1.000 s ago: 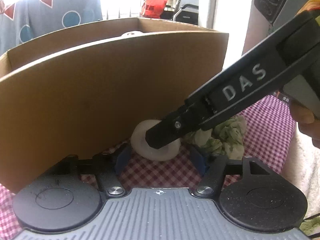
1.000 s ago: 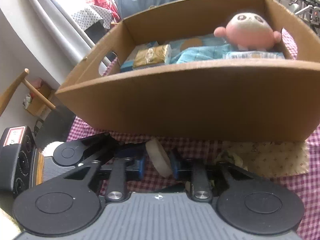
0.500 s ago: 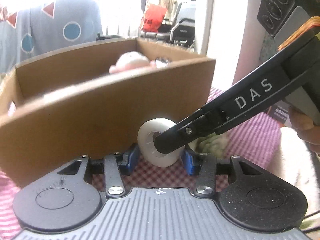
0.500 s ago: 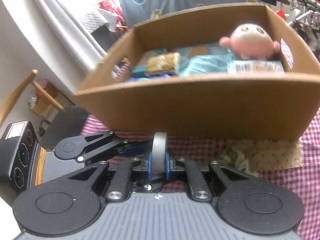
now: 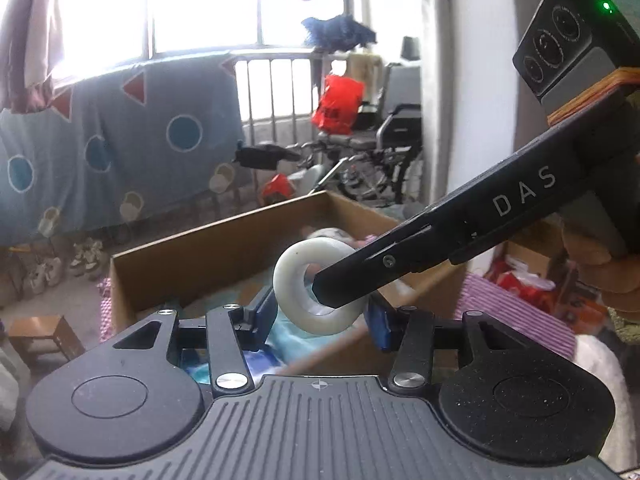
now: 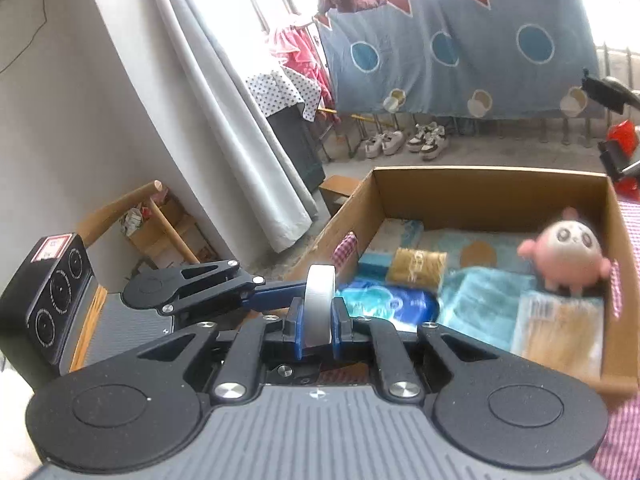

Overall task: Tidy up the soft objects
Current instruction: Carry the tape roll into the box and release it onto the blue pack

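A white ring point(image 5: 292, 276) hangs in the air over the near wall of the open cardboard box point(image 5: 192, 264). My right gripper point(image 6: 318, 320) is shut on it, blue pads pressed on its two flat faces, ring point(image 6: 320, 300) edge-on. In the left wrist view one right finger point(image 5: 360, 276) crosses the ring's hole. My left gripper point(image 5: 320, 314) clasps the same ring across its width, pads against the outer rim. Its finger point(image 6: 276, 292) reaches in from the left in the right wrist view. The box point(image 6: 480, 188) holds a pink plush point(image 6: 568, 256), teal cloth point(image 6: 480, 304) and packets.
A red-checked tablecloth point(image 5: 516, 308) lies under and to the right of the box. A wooden chair point(image 6: 160, 216) and a grey curtain point(image 6: 248, 160) stand to the left, a small stool point(image 5: 44, 332) on the floor. A wheelchair point(image 5: 384, 148) and shoes point(image 6: 404, 142) sit beyond the box.
Both grippers rose together, lifting the ring off the tablecloth to above the box rim. The left jaws narrowed onto the ring. The box's inside has come into the left view.
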